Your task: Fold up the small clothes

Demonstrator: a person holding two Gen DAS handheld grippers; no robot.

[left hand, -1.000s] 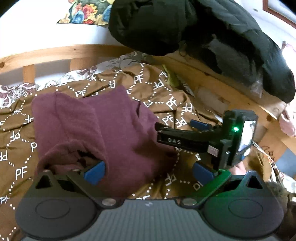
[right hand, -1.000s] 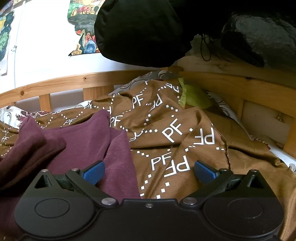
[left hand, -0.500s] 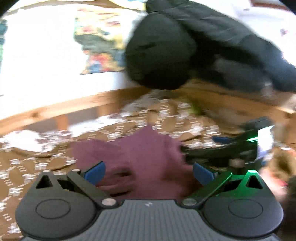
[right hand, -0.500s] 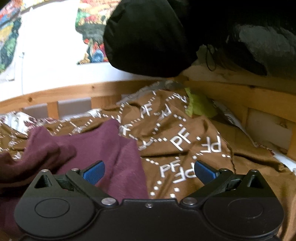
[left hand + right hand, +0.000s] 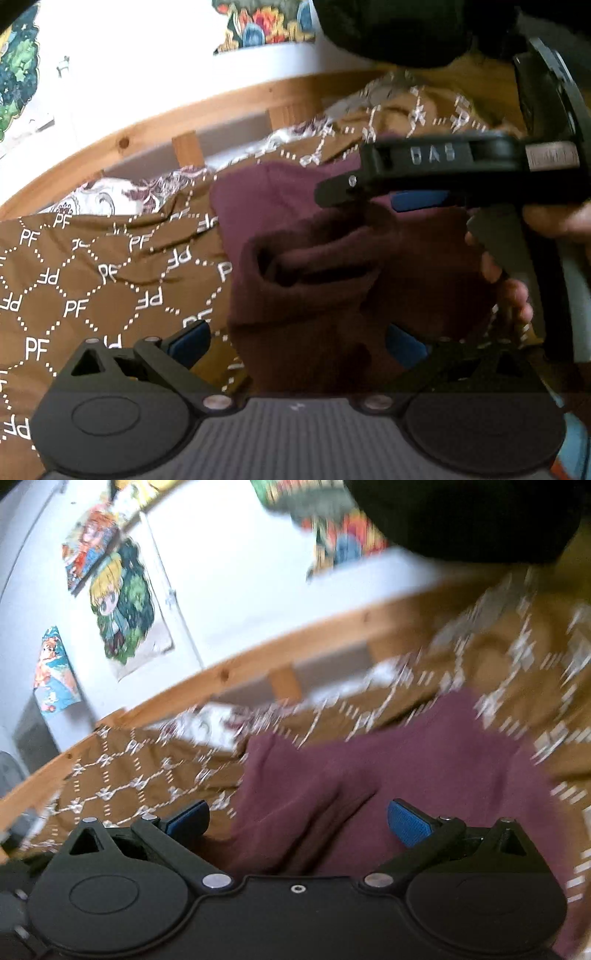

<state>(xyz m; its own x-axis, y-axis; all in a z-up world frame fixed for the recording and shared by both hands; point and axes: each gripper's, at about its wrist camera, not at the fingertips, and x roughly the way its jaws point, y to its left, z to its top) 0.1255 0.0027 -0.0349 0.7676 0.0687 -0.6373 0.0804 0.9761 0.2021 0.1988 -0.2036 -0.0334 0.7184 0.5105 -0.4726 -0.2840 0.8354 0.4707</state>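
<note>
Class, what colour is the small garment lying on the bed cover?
Maroon garment, plain, with no pattern; clearest in the left wrist view.

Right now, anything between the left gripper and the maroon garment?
Nothing visible. The maroon garment lies directly ahead of the open left gripper on the brown PF-print blanket. The right gripper hovers over its far side, not in the path.

A home bedroom. A bed with a pale wooden frame [image 5: 236, 672] stood beyond the tongs, spread with a brown cover [image 5: 85, 280] printed all over with white "PF" letters. On the white wall [image 5: 236, 576] behind the bed hung colourful cartoon posters [image 5: 122, 613]. A dark bulky garment [image 5: 480, 513] hung above.
</note>
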